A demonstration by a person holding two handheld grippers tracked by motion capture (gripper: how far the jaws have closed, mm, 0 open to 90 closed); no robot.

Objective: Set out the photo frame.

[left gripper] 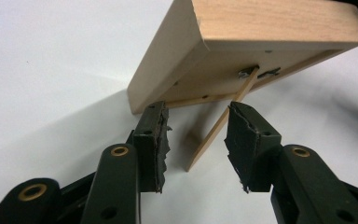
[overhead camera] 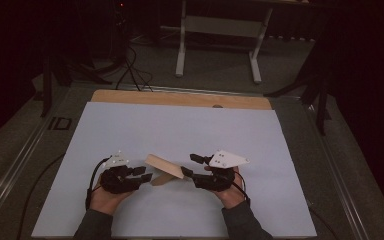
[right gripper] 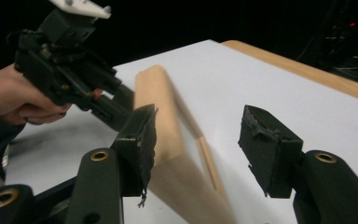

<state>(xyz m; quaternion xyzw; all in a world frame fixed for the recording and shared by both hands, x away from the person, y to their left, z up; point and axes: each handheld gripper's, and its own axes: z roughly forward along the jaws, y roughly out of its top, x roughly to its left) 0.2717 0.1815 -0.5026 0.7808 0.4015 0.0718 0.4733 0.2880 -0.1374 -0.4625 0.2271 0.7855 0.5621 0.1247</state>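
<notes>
**Two tools flank a tilted wooden frame**

Two hands hold the tools near the front edge of the white sheet-covered surface (overhead camera: 180, 130). The left tool (left gripper: 196, 135) stands open, its pads either side of the thin wooden prop strut (left gripper: 214, 135) without pressing on it. The right tool (right gripper: 196, 140) is open too (one pad just beside the frame's edge). Between them the pale rectangular wooden frame (overhead camera: 164, 166) leans tilted on the surface, back side towards the left tool.

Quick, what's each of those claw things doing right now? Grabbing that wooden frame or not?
Left gripper: open, jaws either side of the thin prop stick behind the wooden frame, not pressing it.
Right gripper: open beside the frame, holding nothing.
</notes>
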